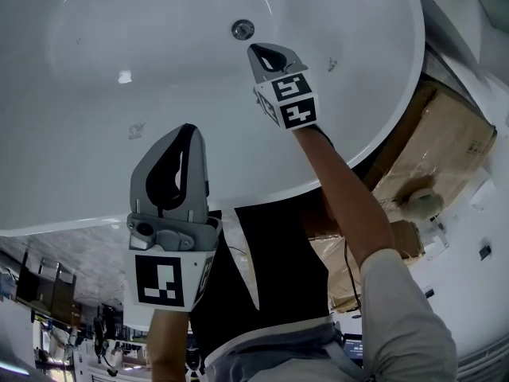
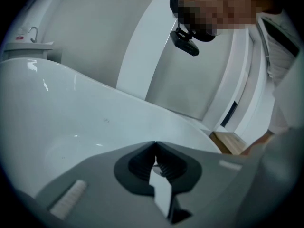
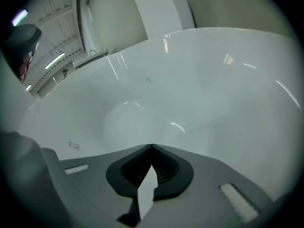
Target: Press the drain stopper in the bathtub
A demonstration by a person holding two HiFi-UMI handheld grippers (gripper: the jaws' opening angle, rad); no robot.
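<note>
The white bathtub (image 1: 95, 150) fills the top of the head view, and its round metal drain stopper (image 1: 242, 29) sits in the tub floor. My right gripper (image 1: 255, 48) is shut and empty, with its tip a short way below and to the right of the stopper, apart from it. My left gripper (image 1: 189, 126) is also shut and empty, held back over the tub's near wall. The right gripper view looks along the shut right gripper (image 3: 151, 146) into the smooth tub basin (image 3: 199, 94); no stopper shows there. The left gripper (image 2: 155, 142) points across the tub rim (image 2: 71, 94).
Brown cardboard boxes (image 1: 445, 134) lie beside the tub's right rim. The person's dark-vested torso (image 1: 262, 293) stands between the arms. In the left gripper view a white wall panel (image 2: 156, 56) rises behind the tub and a small basin with a tap (image 2: 32, 38) stands far left.
</note>
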